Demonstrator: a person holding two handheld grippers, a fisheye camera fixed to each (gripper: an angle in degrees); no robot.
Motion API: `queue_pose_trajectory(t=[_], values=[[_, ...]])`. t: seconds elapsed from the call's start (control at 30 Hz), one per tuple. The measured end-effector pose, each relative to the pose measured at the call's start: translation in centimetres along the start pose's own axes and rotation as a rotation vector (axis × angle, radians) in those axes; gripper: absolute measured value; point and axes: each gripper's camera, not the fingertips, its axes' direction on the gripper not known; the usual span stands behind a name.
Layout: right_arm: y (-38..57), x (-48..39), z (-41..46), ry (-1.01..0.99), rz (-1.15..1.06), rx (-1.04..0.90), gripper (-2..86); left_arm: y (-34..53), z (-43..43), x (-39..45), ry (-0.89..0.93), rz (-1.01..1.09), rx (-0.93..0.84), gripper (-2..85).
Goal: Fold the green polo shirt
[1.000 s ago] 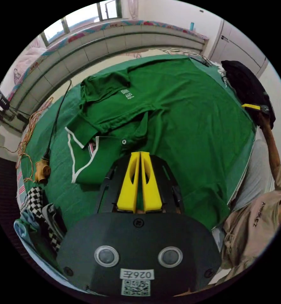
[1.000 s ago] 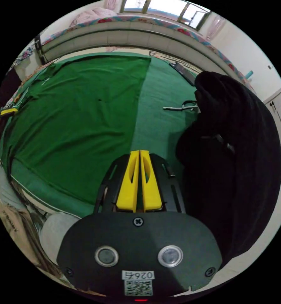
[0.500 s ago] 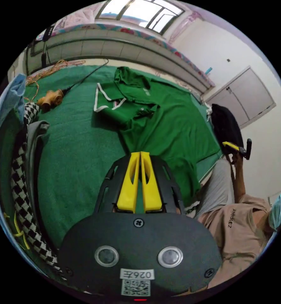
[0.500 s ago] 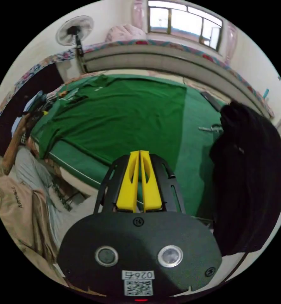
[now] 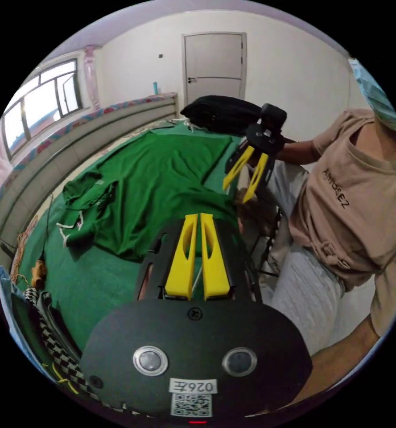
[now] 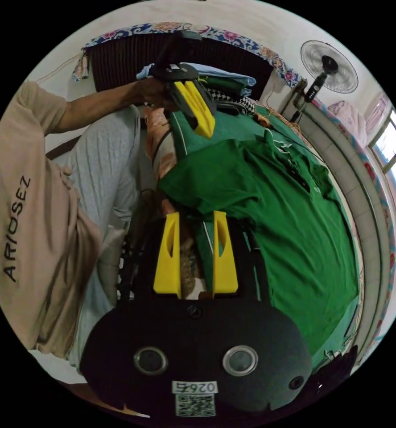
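- The green polo shirt [image 5: 162, 187] lies spread across a table under a green cloth [image 5: 91, 276]; its near edge hangs a little over the table's side by the person [image 5: 354, 196], and its collar end, with white trim, is bunched toward the far corner.
- The left gripper [image 5: 197, 218] hangs over the near edge with its yellow jaws nearly together and nothing between them; the right gripper [image 6: 197, 218] has its jaws spread apart, held just off the table's edge, also with nothing in them.
- To my eye the shirt could slide off the cloth if one gripper tugs the overhanging edge alone; the knit looks soft and limp, so a pinch may catch only the top layer.
- The rumpled collar and sleeve might get folded in crooked if they are not smoothed first.
- The cloth has a nubby towelling look; the shirt is a smoother, darker green; a black garment [image 5: 220, 113] is heaped at the far end, and a checked one [image 5: 57, 352] at the other.
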Motion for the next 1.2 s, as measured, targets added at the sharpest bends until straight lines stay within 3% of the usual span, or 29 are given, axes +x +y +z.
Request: queue_pose_trajectory(t=[0.07, 0.13, 0.2, 0.27, 0.37, 0.5, 0.57, 0.63, 0.7, 0.77, 0.87, 1.2], values=[[-1.6, -1.3, 0.7, 0.051, -0.044, -0.009, 8.3, 0.9, 0.1, 0.7, 0.029, 0.001, -0.033, 14.4], [-2.7, -1.8, 1.9, 0.055, -0.069, -0.044, 6.9, 1.0, 1.9, 1.0, 0.026, -0.039, -0.156, 16.8], [-3.5, -1.7, 3.7, 0.053, -0.07, -0.116, 4.7, 0.7, 4.1, 1.5, -0.017, 0.008, -0.356, 15.1], [-3.9, -0.6, 3.9, 0.007, -0.027, -0.105, 1.0, -0.1, 3.6, 2.9, -0.099, 0.112, -0.411, 11.6], [-3.7, 2.6, 2.8, -0.151, 0.099, -0.049, -1.2, -1.0, 1.9, 2.1, 0.002, 0.127, -0.434, 4.2], [-3.0, 7.6, 1.8, -0.348, 0.211, 0.022, -1.4, -1.4, -2.8, -1.4, 0.113, 0.09, -0.252, 0.3], [-2.1, 12.7, 1.7, -0.545, 0.351, 0.109, -0.9, -1.4, -5.3, -4.2, 0.136, 0.028, -0.099, -0.1], [-0.4, 18.2, 2.4, -0.663, 0.585, 0.242, 0.3, -0.6, -8.1, -11.0, 0.043, -0.276, 0.152, -0.4], [2.6, 23.9, 4.0, -0.745, 0.833, 0.387, 3.8, 1.7, -9.0, -16.3, 0.044, -0.546, 0.292, -0.4], [5.9, 28.6, 6.3, -0.722, 1.033, 0.413, 6.2, 4.2, -8.7, -19.9, 0.116, -0.698, 0.32, 0.2], [7.3, 29.5, 7.1, -0.637, 1.062, 0.387, 6.6, 7.4, -7.9, -22.8, 0.218, -0.821, 0.349, 2.9], [1.5, 27.7, 11.5, -0.529, 0.864, 0.144, 4.1, 5.2, -6.6, -24.1, 0.299, -0.633, 0.222, 11.2]])
